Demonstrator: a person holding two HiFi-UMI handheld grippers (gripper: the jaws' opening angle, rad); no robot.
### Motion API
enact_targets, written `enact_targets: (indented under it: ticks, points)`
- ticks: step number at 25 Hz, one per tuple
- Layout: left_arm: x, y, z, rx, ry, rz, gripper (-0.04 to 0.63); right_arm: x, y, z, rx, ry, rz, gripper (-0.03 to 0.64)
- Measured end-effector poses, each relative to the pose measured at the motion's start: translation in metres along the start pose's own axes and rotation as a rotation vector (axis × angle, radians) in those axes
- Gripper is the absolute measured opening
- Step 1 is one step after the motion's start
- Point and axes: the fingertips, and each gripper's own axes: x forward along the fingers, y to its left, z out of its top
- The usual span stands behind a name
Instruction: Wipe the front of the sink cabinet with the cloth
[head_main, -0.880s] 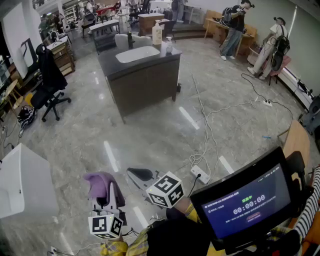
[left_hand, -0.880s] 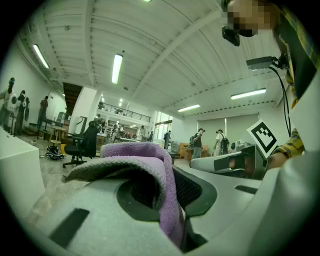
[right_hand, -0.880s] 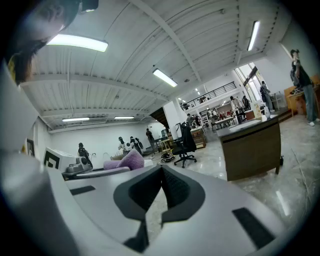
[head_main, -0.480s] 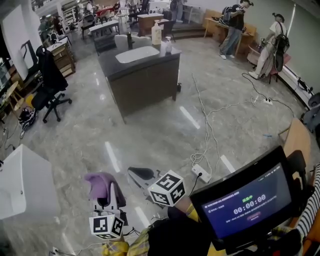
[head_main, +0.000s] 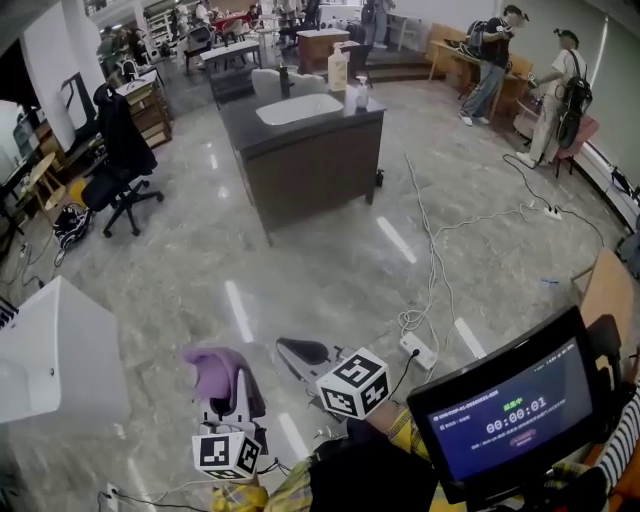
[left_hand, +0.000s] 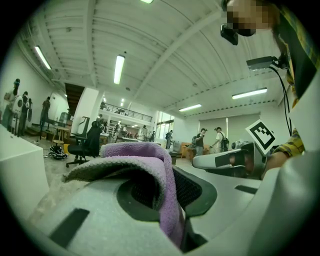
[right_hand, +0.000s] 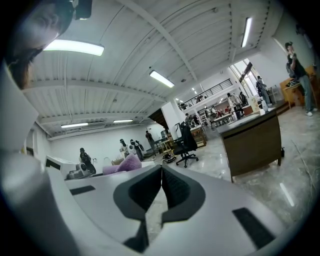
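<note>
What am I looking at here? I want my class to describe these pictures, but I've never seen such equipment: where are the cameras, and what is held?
No robot: a person holds a gripper in each hand. The wide picture comes from a camera on the person's head, looking down at the floor; the other two come from cameras riding on the grippers. The left gripper has its fingers closed on a purple cloth. The right gripper has its fingers shut together, empty. The dark sink cabinet, whose front is to be wiped, stands across the floor, not yet reached.
</note>
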Motion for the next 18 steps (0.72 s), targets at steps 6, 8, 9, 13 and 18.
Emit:
enact_targets:
  ticks: [6,8,9,13,18]
  points:
    - [-0.009,0.008,-0.008,0.006,0.017,-0.014,0.057,-0.002,-0.001,-0.006,-0.010,-0.005,-0.041,0.005]
    - [-0.007,0.010,-0.011,0.008,0.025,-0.011,0.057,0.000,-0.007,-0.007,0.000,-0.012,-0.049,0.005]
    - [-0.005,0.011,-0.012,0.005,0.029,-0.008,0.057,0.002,-0.012,-0.007,0.008,-0.013,-0.054,0.005]
    - [0.014,0.010,-0.011,-0.007,0.028,0.003,0.057,0.012,-0.040,-0.003,0.038,-0.013,-0.072,0.005]
    - [0.059,0.006,-0.007,0.010,0.034,0.004,0.057,0.025,-0.080,0.015,0.033,-0.009,-0.058,0.005]
